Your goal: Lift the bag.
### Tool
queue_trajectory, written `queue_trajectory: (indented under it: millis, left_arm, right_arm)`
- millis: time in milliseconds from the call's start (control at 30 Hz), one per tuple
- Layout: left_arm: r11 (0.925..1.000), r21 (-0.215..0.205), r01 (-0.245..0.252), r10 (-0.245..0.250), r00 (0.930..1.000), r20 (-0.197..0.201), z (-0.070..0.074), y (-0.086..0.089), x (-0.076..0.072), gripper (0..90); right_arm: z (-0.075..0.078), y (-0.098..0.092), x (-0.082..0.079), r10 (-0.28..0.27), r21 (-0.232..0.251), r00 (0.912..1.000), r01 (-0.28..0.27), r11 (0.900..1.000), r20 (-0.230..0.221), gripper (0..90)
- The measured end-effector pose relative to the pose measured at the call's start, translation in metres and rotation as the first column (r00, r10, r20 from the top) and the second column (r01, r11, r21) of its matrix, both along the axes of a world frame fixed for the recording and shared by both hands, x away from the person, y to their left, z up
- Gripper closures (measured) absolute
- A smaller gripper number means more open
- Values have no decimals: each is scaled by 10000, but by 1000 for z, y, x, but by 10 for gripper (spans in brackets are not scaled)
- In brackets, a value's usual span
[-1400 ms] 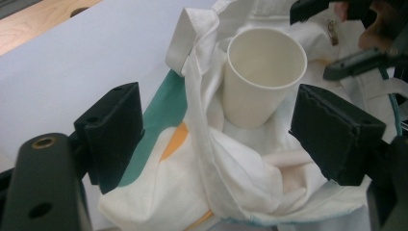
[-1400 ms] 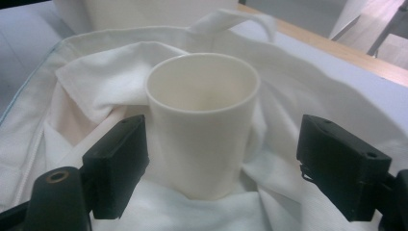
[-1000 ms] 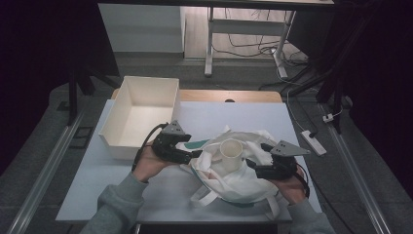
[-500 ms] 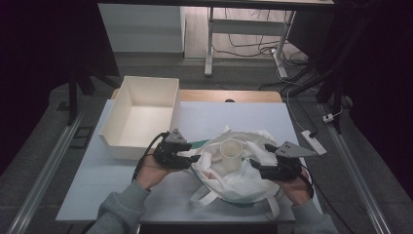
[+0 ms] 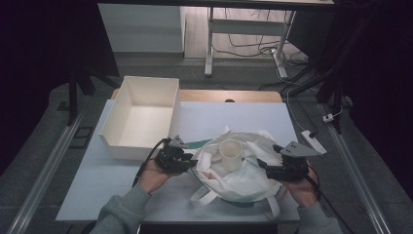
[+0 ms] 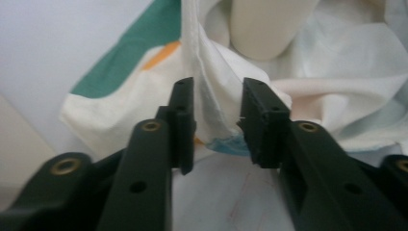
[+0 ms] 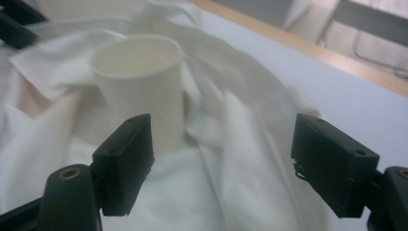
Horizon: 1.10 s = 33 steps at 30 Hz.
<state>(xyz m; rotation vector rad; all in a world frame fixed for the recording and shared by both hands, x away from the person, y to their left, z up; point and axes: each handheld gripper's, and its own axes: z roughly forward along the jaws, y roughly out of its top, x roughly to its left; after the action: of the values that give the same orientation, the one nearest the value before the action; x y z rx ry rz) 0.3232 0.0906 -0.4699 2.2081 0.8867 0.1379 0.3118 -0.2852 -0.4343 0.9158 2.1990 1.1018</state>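
Observation:
A white cloth bag (image 5: pixel 243 178) with green and orange print lies crumpled on the table, with a cream paper cup (image 5: pixel 231 154) standing upright in its opening. My left gripper (image 5: pixel 191 163) is at the bag's left edge. In the left gripper view its jaws (image 6: pixel 216 120) have just been closing around a raised fold of the bag's cloth (image 6: pixel 216 91), with a gap still left between the pads. My right gripper (image 5: pixel 264 168) sits at the bag's right side. Its jaws (image 7: pixel 231 149) stand wide open over the cloth, and the cup (image 7: pixel 142 82) is just ahead of them.
An open white box (image 5: pixel 141 117) stands at the table's back left, close to my left hand. The pale table top (image 5: pixel 234 117) has free room behind the bag. A white power strip (image 5: pixel 311 139) lies off the right edge.
My left gripper has sunk toward the table at the bag's left edge and its jaws have narrowed around the cloth. The right gripper, bag and cup have stayed in place.

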Motion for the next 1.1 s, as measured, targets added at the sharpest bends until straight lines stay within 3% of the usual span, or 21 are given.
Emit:
queue_trajectory:
  millis: [133,300,433,533,600,667,833,1100]
  left_arm:
    - [9999,-29,164,-165,9997,-178,-2,2,1,763]
    - [9997,38,260,-259,9996,-96,-2,1,1,829]
    - [9995,-1,322,-322,9994,-91,-1,3,1,857]
    - [9994,-8,348,-348,9994,-60,0,3,1,863]
    - [9992,5,400,-400,9992,-19,1,3,0,866]
    - [9990,-22,443,-443,9990,66,3,4,-1,869]
    - [9981,-198,591,-583,9975,399,16,9,-5,873]
    - [9960,-731,523,-470,9963,726,32,23,-6,875]
  right_arm:
    - [2,-17,-3,-1095,-751,9934,1068,9914,-336,272]
    - [-5,-38,-4,-1993,-1214,9752,1873,9748,-959,369]
    - [-16,-46,-1,-2082,-1298,9636,1877,9736,-1676,554]
    - [-21,-47,2,-2128,-1301,9597,1909,9730,-1835,710]
    - [-22,-48,3,-2206,-1437,9575,1956,9701,-1861,768]
    - [-21,-50,2,-2192,-1412,9609,1965,9703,-1693,814]
    - [-9,-53,-2,-2177,-1134,9692,2049,9722,-1151,823]
    - [4,-60,-5,-2167,-618,9749,2135,9750,-517,826]
